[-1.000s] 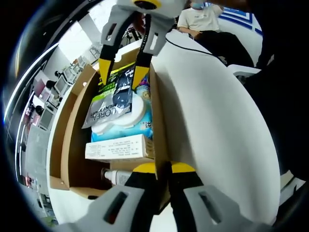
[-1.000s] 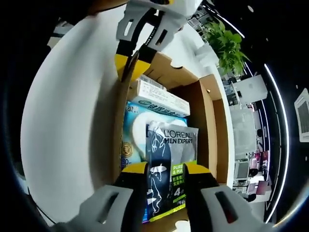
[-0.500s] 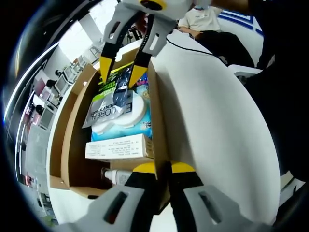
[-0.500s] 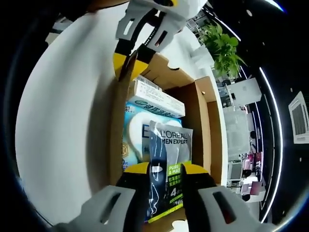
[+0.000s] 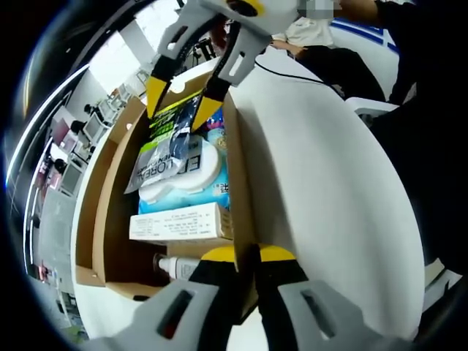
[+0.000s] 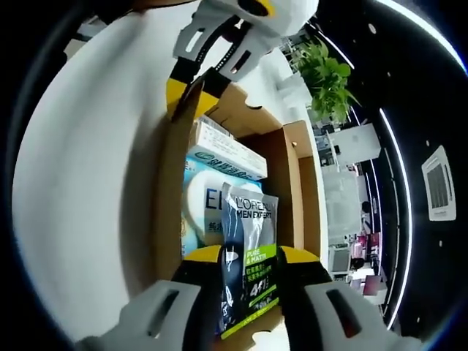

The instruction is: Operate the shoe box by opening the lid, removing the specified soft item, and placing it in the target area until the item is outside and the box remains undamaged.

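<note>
An open cardboard shoe box (image 5: 110,190) holds several packs. On top lies a soft grey-and-green L'Oreal Men Expert pouch (image 5: 170,150). My right gripper (image 5: 183,101) reaches in from the far end, shut on the pouch's green end and raising it. In the right gripper view the pouch (image 6: 248,219) runs between my right gripper's (image 6: 251,256) yellow tips. My left gripper (image 5: 248,254) is shut on the near end of the box's side wall (image 5: 238,175). It shows again as the left gripper (image 6: 196,88) at the top, pinching the box wall (image 6: 167,190).
Under the pouch lie a blue-and-white round pack (image 5: 191,191), a long white carton (image 5: 181,224) and a white bottle (image 5: 172,267). A broad white surface (image 5: 329,183) spreads beside the box. A person (image 5: 311,29) sits beyond it. A potted plant (image 6: 327,73) stands further off.
The right gripper has risen a little with the pouch's green end, so the pouch tilts up off the blue pack. The left gripper keeps its hold on the box wall.
</note>
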Tool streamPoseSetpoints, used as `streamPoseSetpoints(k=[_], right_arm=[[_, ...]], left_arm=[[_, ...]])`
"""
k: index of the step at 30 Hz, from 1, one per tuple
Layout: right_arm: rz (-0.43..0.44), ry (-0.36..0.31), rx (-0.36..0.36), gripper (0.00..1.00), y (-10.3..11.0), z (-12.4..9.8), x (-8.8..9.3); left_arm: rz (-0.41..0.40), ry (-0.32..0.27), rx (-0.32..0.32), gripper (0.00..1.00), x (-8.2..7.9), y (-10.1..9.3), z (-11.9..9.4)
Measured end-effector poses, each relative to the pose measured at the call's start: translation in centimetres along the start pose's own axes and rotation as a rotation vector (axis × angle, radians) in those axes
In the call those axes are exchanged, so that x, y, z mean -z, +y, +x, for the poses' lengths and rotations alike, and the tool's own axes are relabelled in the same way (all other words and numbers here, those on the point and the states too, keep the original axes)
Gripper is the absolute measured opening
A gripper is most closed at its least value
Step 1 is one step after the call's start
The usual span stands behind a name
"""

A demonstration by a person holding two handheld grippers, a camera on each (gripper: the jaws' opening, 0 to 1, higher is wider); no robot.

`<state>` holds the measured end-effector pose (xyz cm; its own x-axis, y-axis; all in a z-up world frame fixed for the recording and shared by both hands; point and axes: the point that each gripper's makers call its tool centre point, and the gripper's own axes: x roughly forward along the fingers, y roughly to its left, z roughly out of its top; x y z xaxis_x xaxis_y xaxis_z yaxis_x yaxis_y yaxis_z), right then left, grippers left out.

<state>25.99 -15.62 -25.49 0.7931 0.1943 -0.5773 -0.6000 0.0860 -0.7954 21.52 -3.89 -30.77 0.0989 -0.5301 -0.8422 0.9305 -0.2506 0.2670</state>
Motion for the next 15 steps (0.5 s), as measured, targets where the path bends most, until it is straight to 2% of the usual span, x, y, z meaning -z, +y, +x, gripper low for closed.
streamPoseSetpoints(k=[6, 15], right_arm=[[-0.013, -0.004, 0.078, 0.38, -0.81, -0.31, -0.06], [-0.024, -0.021, 0.15, 0.36, -1.01, -0.78, -0.26]], left_arm=[[0.001, 0.003, -0.002, 0.07, 0.0, 0.05, 0.01], [0.001, 0.001, -0.002, 0.07, 0.02, 0.0, -0.03]])
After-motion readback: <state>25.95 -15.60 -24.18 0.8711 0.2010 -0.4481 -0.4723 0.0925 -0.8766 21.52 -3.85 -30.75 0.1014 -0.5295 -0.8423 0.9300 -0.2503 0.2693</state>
